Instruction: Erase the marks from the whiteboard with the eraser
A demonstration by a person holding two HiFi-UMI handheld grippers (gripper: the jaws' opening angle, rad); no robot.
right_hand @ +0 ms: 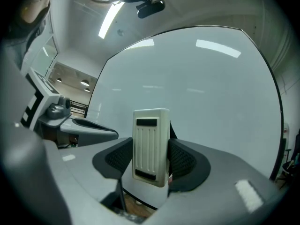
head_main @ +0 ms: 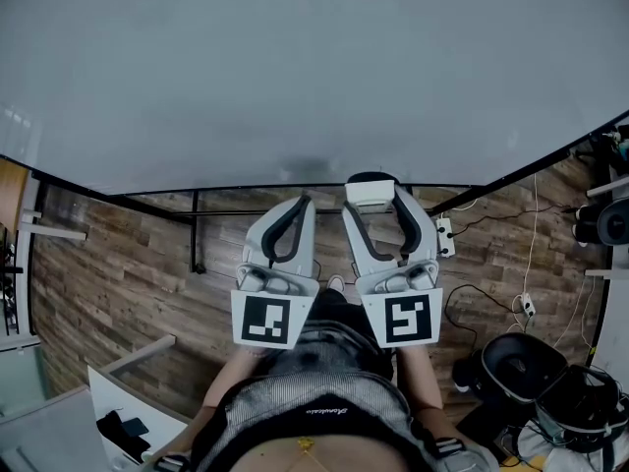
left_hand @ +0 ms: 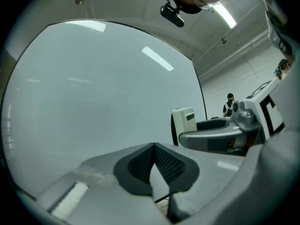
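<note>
White and unmarked in the head view, the whiteboard (head_main: 295,67) spreads ahead of both jaw pairs, its bottom edge just past their tips. In the left gripper view, the left gripper (left_hand: 153,149) is pinched together and empty. In the right gripper view, the right gripper (right_hand: 151,156) clamps the eraser (right_hand: 150,135) upright. The likely next move is pressing it to the board, with open room above.

Floor (head_main: 128,273): wood planks, spreading out on both sides of your hand-held grippers.
Stand: a black stand bar (head_main: 197,232) meets the floor left of your left hand-held gripper (head_main: 295,209).
Cables: a white power strip (head_main: 445,236) and cords (head_main: 491,308) lie right of your right hand-held gripper (head_main: 373,203).
Cases: black cases (head_main: 521,367) sit further right.
</note>
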